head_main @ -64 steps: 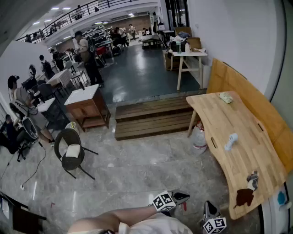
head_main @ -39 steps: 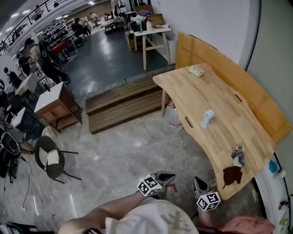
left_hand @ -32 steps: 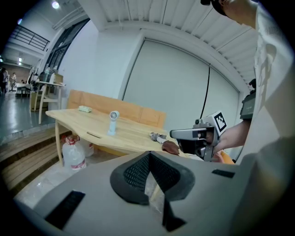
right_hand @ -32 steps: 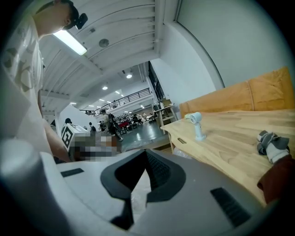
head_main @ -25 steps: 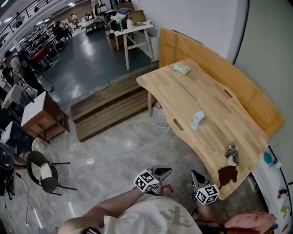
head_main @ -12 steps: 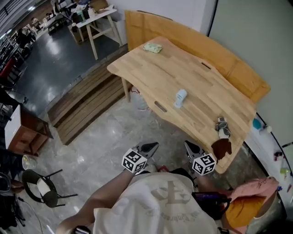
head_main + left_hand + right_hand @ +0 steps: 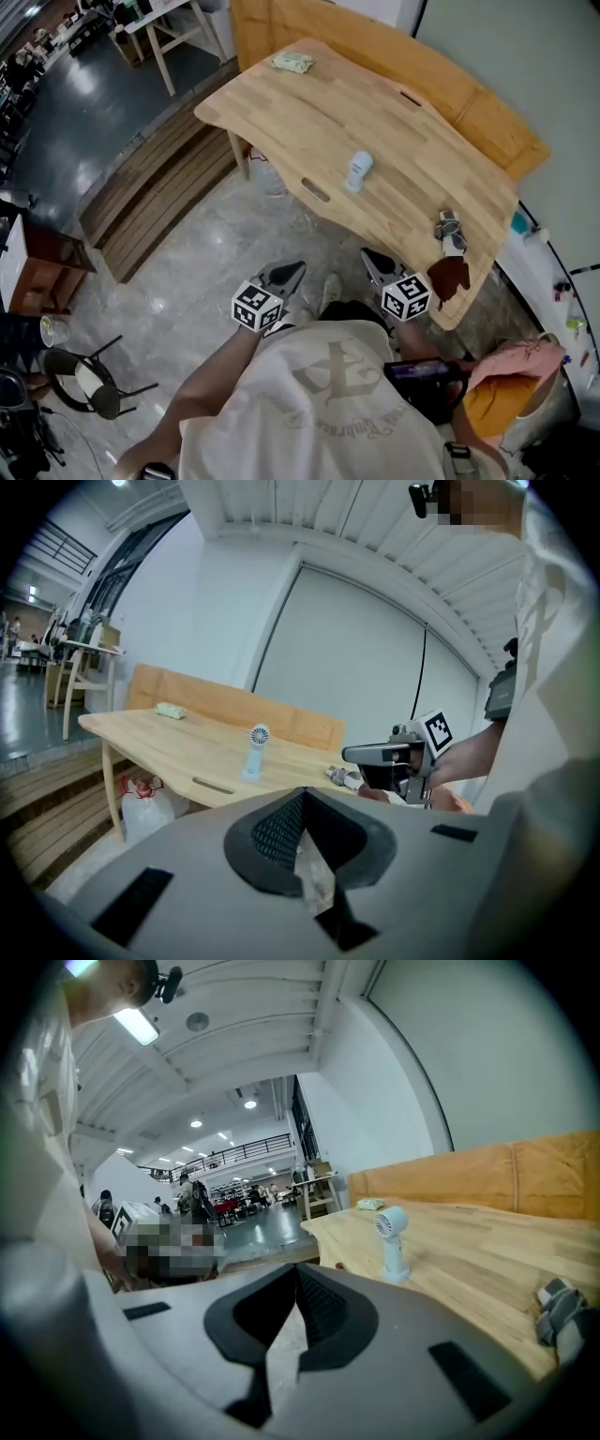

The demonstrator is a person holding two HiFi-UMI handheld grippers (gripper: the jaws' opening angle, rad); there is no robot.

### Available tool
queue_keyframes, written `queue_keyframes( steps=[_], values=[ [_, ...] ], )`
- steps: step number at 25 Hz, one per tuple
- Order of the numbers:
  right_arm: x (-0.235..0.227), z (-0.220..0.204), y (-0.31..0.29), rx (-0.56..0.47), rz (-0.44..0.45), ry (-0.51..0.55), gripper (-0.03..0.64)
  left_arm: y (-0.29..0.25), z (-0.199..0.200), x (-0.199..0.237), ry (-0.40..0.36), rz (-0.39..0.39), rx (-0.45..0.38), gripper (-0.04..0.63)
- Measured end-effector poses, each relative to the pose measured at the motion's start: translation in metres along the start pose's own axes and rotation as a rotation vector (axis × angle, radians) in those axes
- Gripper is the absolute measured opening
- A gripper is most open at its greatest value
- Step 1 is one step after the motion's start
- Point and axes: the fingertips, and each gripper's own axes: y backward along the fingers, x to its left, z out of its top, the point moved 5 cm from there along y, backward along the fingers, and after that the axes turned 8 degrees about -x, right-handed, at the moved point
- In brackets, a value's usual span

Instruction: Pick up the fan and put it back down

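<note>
- The fan [image 7: 357, 171] stands upright mid-worktop [image 7: 309, 112] near the front edge, untouched, so I'd say the pickup hasn't started.
- The left hand-held gripper [image 7: 292, 272] and right hand-held gripper [image 7: 370, 258] are both pressed together and empty. They're held short of the worktop, probably out of reach for now.
- There's a dark blotch [image 7: 450, 278] at the near corner, no idea what it is.

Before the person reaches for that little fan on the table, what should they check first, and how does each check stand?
1. Fan standing upright on the table: ok.
2. Space around the fan free of other things: ok.
3. Jaws apart for a grasp: not ok; left gripper and right gripper are both shut and empty.
4. Grippers within reach of the fan: not ok; both hang over the floor, short of the table edge.
5. Fan blades at rest: cannot tell.
</note>
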Motion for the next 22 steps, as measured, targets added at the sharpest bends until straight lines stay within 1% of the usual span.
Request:
queue_keyframes(
  steps=[6,12,14,19,22],
  values=[
    [-0.025,0.003,-0.034,0.017,0.033,0.003,0.015,-0.01,0.005,0.03,0.015,0.06,-0.008,0.009],
    [-0.055,0.009,-0.066,0.034,0.043,-0.005,0.015,-0.035,0.021,0.061,0.013,0.08,-0.017,0.009],
    [-0.065,0.01,-0.073,0.04,0.045,-0.012,0.015,-0.047,0.026,0.067,0.011,0.079,-0.018,0.009],
    [-0.094,0.009,-0.088,0.066,0.031,-0.009,0.015,-0.081,0.038,0.078,-0.002,0.046,-0.018,0.009],
    [-0.111,0.006,-0.098,0.084,0.026,-0.012,0.015,-0.096,0.04,0.088,0.004,0.046,-0.005,0.009]
  ],
)
